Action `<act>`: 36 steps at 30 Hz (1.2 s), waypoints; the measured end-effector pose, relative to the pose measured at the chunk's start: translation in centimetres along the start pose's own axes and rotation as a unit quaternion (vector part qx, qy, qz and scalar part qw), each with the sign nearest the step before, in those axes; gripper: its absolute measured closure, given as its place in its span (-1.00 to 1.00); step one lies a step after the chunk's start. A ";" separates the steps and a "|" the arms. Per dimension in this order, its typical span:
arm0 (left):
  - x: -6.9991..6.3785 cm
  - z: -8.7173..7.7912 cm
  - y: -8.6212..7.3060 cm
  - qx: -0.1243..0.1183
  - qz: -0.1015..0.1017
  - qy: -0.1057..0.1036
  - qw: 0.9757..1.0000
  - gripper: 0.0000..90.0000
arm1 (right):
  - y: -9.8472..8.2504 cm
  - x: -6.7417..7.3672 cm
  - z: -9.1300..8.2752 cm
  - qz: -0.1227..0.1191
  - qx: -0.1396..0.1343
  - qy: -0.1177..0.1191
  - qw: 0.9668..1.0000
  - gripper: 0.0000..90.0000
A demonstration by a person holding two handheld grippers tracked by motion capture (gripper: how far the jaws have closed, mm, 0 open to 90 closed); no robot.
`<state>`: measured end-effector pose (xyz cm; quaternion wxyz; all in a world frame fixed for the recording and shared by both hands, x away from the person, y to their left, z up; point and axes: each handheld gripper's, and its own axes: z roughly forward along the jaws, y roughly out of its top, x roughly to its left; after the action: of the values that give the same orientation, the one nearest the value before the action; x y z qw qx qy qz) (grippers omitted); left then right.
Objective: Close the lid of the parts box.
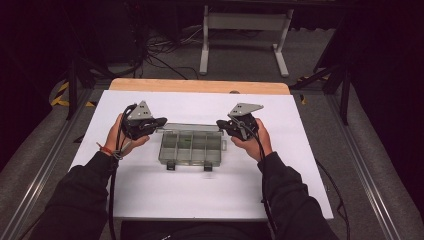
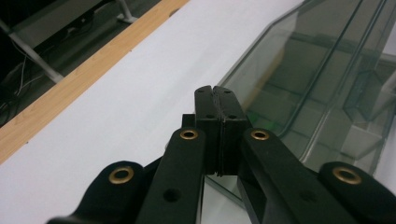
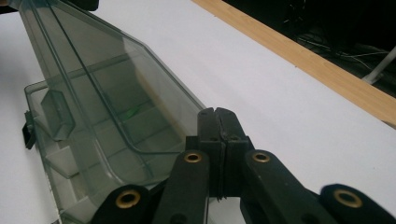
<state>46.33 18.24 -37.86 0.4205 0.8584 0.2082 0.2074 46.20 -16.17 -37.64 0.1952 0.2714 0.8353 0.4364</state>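
One clear plastic compartment box (image 1: 191, 148) lies mid-surface on the white surface (image 1: 150, 195), its single lid (image 2: 299, 88) raised at the far edge; two black latches (image 1: 170, 166) sit on its near side; two tongs flank it, the left tongs (image 1: 161, 123) and the right tongs (image 1: 221, 124) each pressed shut on nothing, tips at the lid's rear corners; whether they touch it I cannot tell.

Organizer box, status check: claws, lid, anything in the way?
Left claw shut, right claw shut, both at the lid. Clear box open, lid raised. Nothing in the way.
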 end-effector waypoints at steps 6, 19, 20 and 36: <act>-0.5 -0.1 -0.3 0.004 0.004 -0.008 1.000 0.99 | -0.4 0.4 -0.1 -0.004 0.002 0.004 1.000 1.00; -1.4 -0.1 -1.3 0.012 0.009 -0.020 1.000 0.98 | -1.4 1.1 -0.3 -0.015 0.013 0.011 1.000 1.00; -1.5 -0.1 -1.4 0.012 0.009 -0.023 1.000 0.98 | -1.5 1.2 -0.3 -0.015 0.014 0.013 1.000 1.00; -2.8 -0.5 -2.5 0.024 0.019 -0.034 0.999 0.97 | -2.8 2.8 -1.0 -0.035 0.021 0.030 0.999 1.00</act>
<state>43.26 18.48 -40.13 0.4028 0.8784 0.1826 0.1812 42.66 -16.35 -39.68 0.1794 0.2331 0.8588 0.4194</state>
